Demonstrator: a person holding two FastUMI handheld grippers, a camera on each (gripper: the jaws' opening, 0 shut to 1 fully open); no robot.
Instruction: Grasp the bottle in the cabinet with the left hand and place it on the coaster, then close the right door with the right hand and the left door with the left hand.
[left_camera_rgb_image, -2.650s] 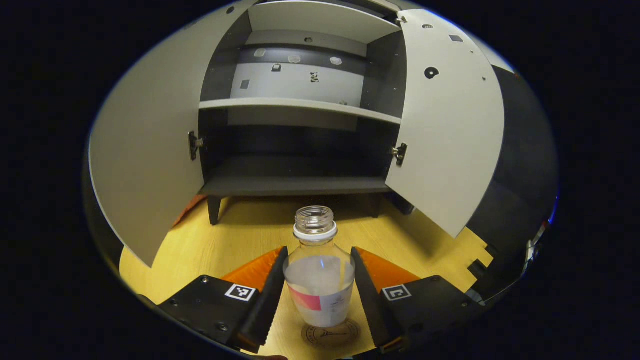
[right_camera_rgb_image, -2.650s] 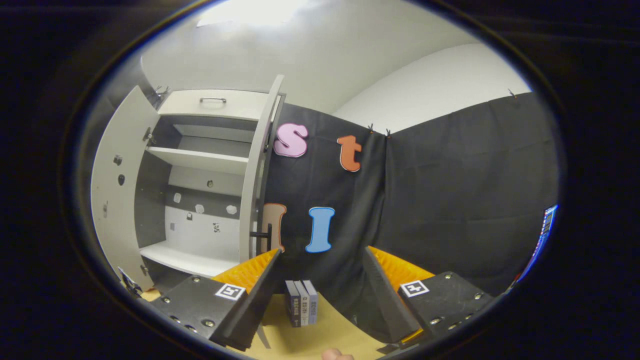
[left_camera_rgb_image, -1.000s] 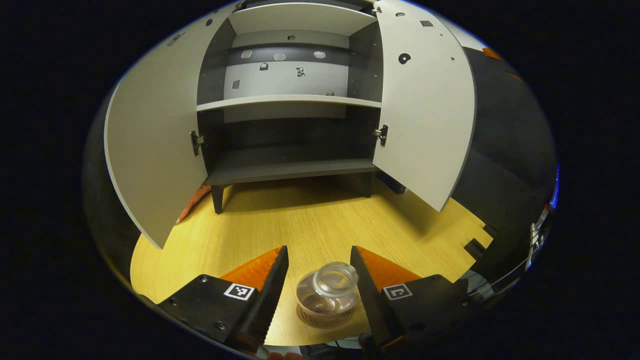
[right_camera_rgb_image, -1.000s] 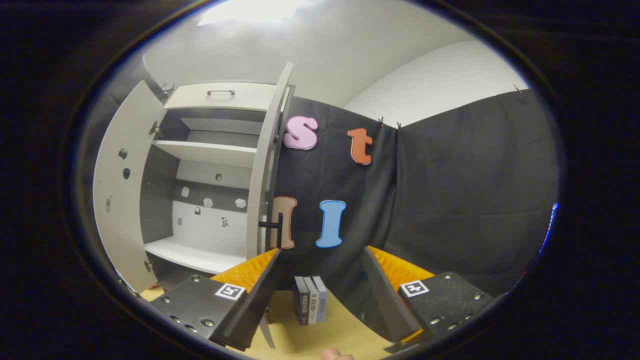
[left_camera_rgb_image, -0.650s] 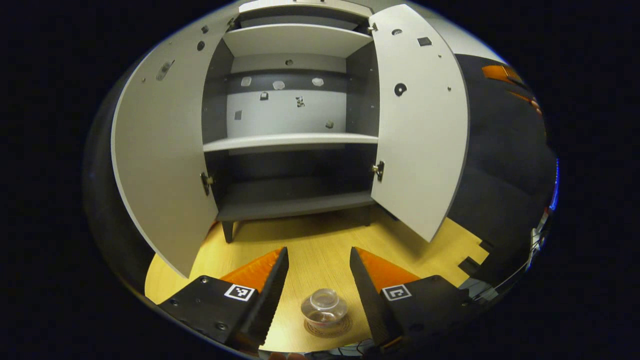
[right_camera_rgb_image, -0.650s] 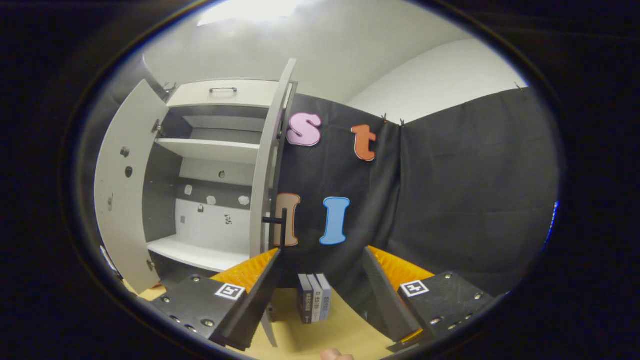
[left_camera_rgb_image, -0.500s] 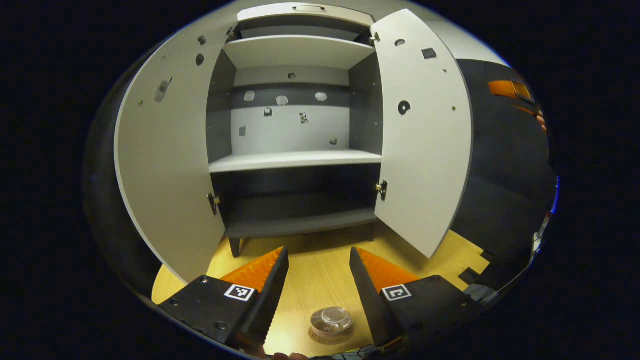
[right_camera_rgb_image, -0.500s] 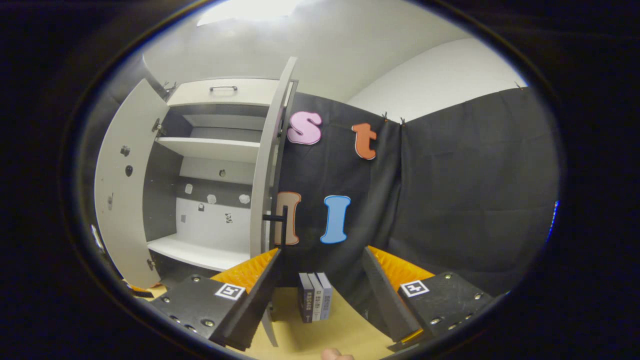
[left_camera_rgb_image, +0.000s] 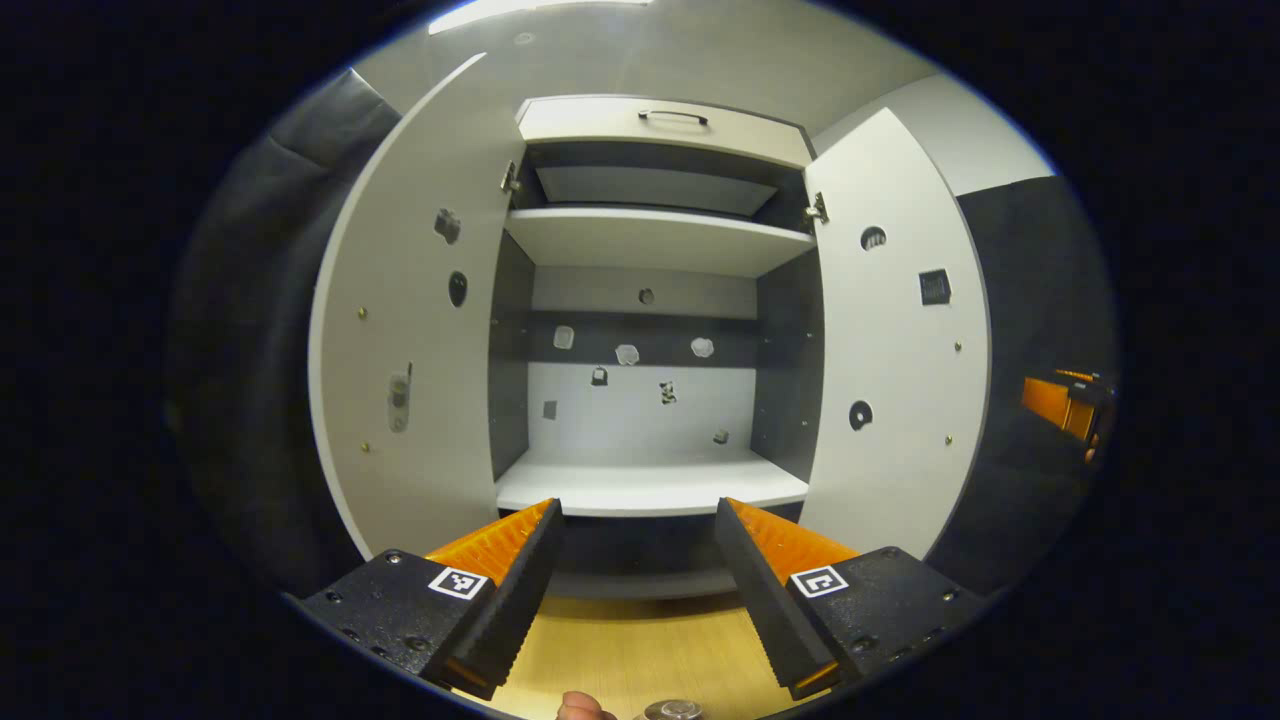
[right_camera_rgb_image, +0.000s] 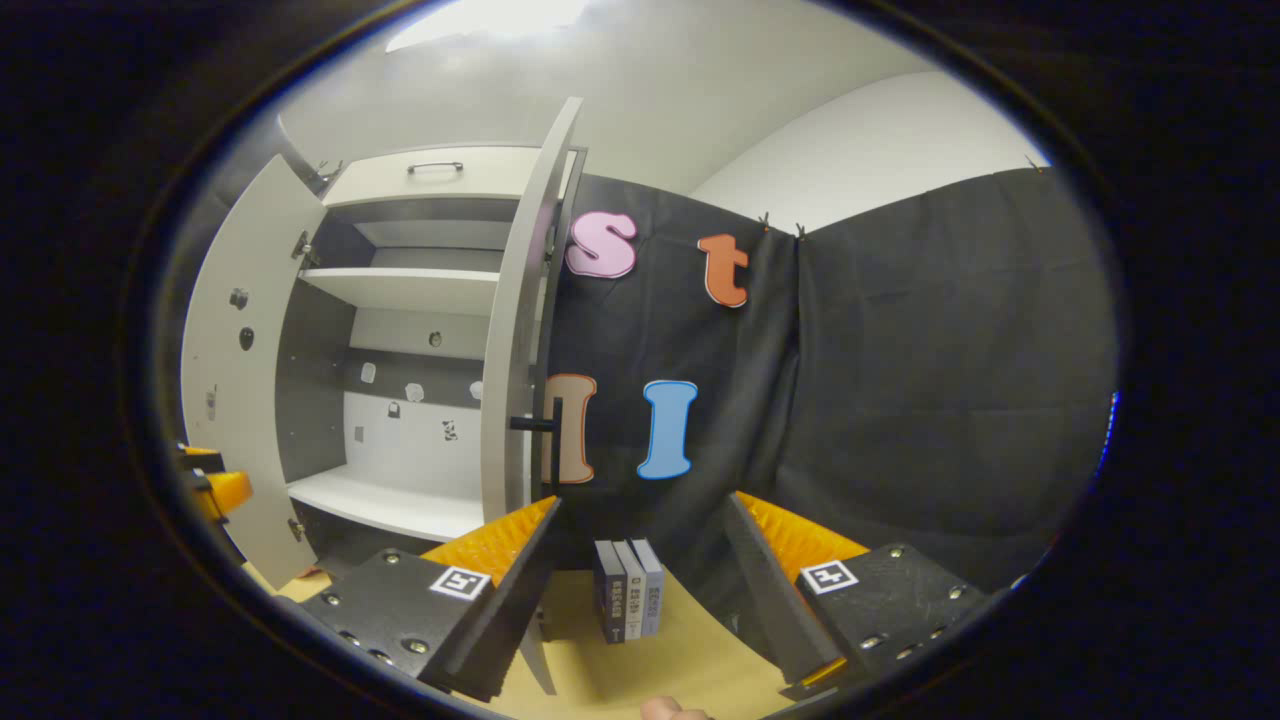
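Facing the cabinet (left_camera_rgb_image: 650, 300), both grippers hang with fingers released, empty. Bottle (left_camera_rgb_image: 672, 710) stands below the left gripper (left_camera_rgb_image: 640, 580). Right gripper (right_camera_rgb_image: 640, 590) should press the right door (right_camera_rgb_image: 515, 330) beside its handle (right_camera_rgb_image: 545, 440), swinging it smoothly.

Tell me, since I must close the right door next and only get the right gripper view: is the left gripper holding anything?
Observer: No. In the left gripper view the left gripper is open, with nothing between its fingers.
Operator: Where is the bottle?
Observer: Only the top of the bottle peeks in at that view's bottom edge, below the gripper.
Operator: How far open is the right door?
Observer: The right door is swung wide, its whole inner face turned toward the left gripper.
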